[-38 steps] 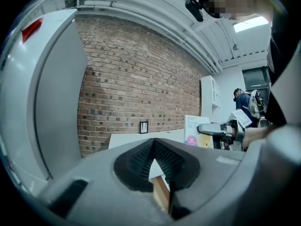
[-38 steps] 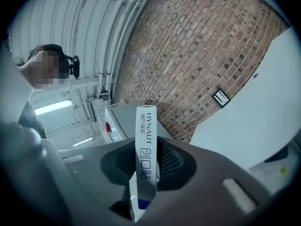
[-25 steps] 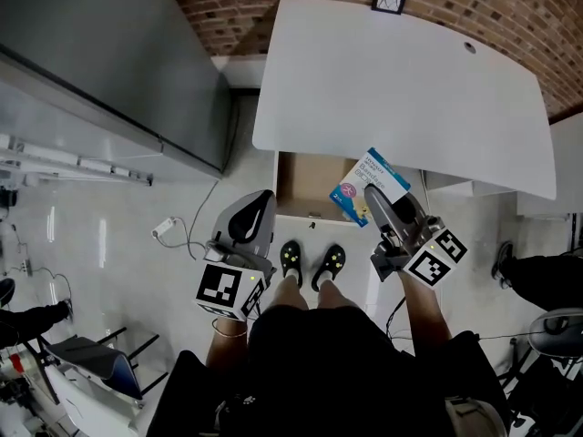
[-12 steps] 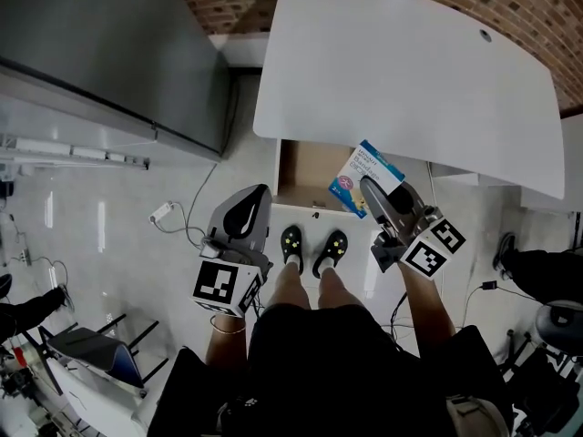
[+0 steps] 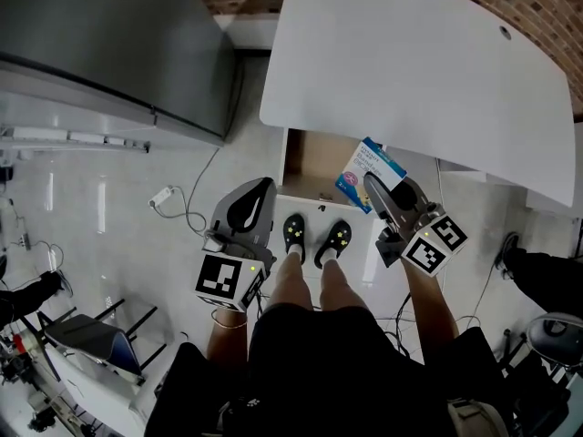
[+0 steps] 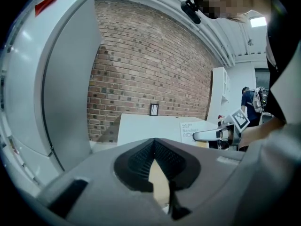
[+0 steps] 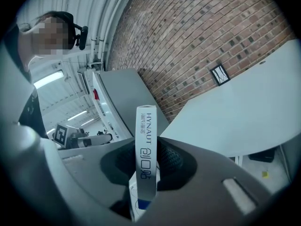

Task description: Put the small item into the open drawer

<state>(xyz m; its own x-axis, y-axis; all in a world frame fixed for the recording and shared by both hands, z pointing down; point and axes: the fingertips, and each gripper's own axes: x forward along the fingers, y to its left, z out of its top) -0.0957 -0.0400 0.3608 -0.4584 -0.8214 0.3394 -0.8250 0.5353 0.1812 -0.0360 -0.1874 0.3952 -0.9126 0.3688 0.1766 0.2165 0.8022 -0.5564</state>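
The small item is a flat blue-and-white box, and my right gripper is shut on it. In the head view the box hangs over the right front part of the open drawer, whose brown inside shows under the white desk. In the right gripper view the box stands on edge between the pads, with my right gripper closed round it. My left gripper is left of the drawer front, above the floor, with its jaws together and nothing in them. In the left gripper view its tips meet.
A tall grey cabinet stands left of the desk. A cable with a plug lies on the pale floor. The person's shoes are just in front of the drawer. A brick wall is behind the desk. Another person is at the right.
The head view has drifted a little. The right gripper still holds the box over the drawer's right front part, and the left gripper has hardly moved.
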